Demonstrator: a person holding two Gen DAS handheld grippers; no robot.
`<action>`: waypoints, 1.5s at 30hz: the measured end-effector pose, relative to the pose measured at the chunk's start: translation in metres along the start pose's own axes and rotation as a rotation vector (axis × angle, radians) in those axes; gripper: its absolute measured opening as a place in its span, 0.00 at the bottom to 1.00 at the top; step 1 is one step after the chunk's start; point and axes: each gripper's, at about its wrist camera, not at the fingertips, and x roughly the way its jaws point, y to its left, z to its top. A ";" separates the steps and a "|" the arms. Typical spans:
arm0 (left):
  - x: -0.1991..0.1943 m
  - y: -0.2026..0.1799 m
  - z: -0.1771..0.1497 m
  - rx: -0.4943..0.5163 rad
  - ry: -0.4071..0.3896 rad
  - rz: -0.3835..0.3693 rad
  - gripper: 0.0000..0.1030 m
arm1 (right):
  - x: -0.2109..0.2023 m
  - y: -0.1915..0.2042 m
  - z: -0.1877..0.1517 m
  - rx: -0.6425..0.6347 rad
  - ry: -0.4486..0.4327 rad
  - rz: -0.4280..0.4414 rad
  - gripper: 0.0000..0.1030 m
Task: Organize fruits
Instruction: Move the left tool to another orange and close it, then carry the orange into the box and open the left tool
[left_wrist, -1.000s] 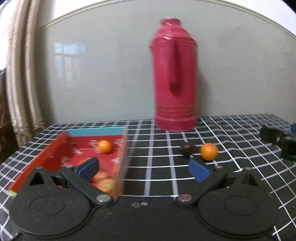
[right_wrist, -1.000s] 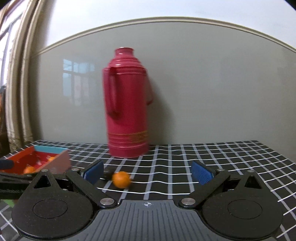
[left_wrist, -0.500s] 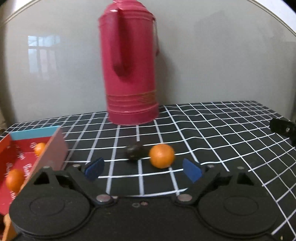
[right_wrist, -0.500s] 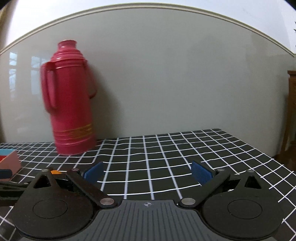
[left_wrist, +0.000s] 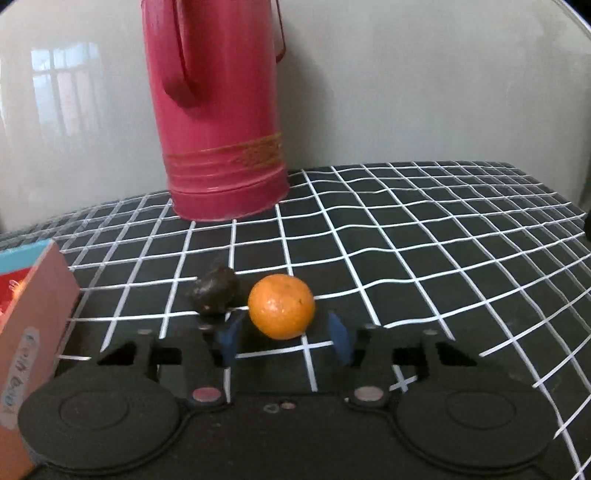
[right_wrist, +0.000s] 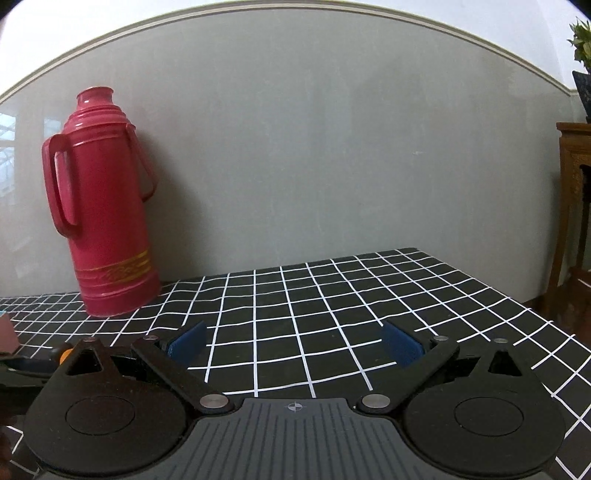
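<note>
Hovering low over black white-gridded tablecloth (left_wrist: 424, 236), left gripper (left_wrist: 282, 338) sat partly open, blue pads flanking round orange tangerine (left_wrist: 281, 306) without touching it. Small dark lumpy fruit (left_wrist: 215, 290) lay just left of tangerine. Red cardboard box (left_wrist: 33, 314) stood at left edge, tall red thermos flask (left_wrist: 218, 110) behind. Right gripper (right_wrist: 293, 343) gaped wide, holding nothing, over bare cloth.

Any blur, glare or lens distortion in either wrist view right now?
Left wrist: red thermos slightly soft, orange fairly sharp, window reflection glares on the wall. Right wrist: sharp, fisheye bows the wall trim and the checked tablecloth lines.
</note>
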 end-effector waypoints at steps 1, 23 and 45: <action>0.001 0.001 0.000 0.000 -0.002 0.010 0.27 | 0.000 0.001 0.000 -0.003 0.000 0.002 0.97; -0.102 0.026 -0.030 0.008 -0.146 0.043 0.26 | -0.010 0.040 -0.004 -0.046 0.009 0.087 0.97; -0.158 0.153 -0.064 -0.174 -0.182 0.314 0.27 | -0.022 0.133 -0.013 -0.023 0.056 0.250 0.97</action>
